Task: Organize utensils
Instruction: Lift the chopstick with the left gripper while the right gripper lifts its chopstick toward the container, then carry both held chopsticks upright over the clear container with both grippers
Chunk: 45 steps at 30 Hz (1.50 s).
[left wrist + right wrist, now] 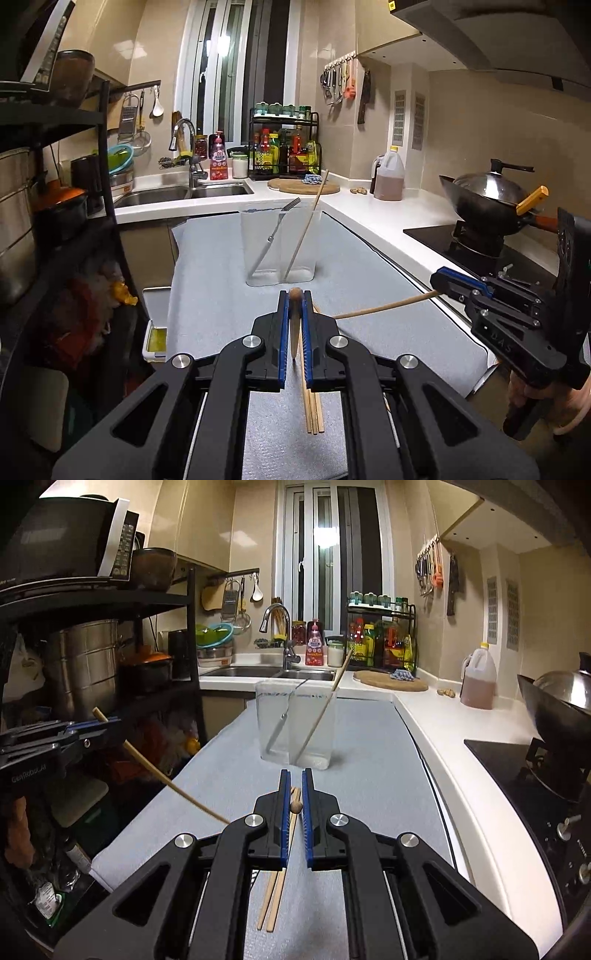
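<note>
both claws, left claw (294, 295) and right claw (295, 806), each clamp one chopstick (384, 305), lifted clear to drop into the clear holder (279, 243).

Warm, yellowish indoor light, fairly dim overall. Bright ceiling-lamp reflections on the window glass (223, 44) and glossy wall tiles (192, 520). Soft sheen on the white counter (369, 214) and wok lid (487, 188). Deep shadow over the shelving rack (74, 635) at left. Strong fisheye bending, dark vignetted corners. Centre reasonably sharp; edges soft, slightly smeared.
</note>
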{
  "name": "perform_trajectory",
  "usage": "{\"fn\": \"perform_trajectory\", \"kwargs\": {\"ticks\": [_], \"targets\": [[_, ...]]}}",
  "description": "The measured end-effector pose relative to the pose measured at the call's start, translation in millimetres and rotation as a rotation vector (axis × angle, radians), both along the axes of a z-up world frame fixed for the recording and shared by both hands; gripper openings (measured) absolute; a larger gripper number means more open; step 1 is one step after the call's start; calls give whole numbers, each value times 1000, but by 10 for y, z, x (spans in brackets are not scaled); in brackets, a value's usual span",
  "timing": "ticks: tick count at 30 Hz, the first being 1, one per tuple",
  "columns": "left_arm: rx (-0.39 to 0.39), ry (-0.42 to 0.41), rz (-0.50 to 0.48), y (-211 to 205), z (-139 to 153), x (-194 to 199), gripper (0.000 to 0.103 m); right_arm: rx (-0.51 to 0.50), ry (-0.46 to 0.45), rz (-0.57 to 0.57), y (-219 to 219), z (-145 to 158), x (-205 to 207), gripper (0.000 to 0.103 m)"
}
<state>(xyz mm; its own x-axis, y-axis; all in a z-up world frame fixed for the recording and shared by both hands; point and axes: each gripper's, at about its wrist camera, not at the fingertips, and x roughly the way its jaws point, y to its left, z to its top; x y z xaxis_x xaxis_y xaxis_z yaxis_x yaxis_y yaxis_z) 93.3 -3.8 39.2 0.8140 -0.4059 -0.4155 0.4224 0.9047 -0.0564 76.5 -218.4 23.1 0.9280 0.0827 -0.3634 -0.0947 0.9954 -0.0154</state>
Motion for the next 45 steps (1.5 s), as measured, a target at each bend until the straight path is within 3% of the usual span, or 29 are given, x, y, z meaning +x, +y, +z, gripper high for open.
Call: {"fn": "perform_trajectory", "kwargs": {"ticks": [17, 28, 36, 45], "targets": [[26, 59, 36, 61, 392, 264, 6, 56, -67, 46, -170, 598, 235, 6], [78, 54, 15, -14, 604, 355, 6, 3, -59, 58, -150, 840, 348, 6], [99, 59, 4, -69, 806, 551, 6, -20, -9, 70, -128, 1030, 633, 6], [71, 33, -9, -142, 1189, 1024, 6, -7, -89, 57, -116, 1435, 1103, 6]]}}
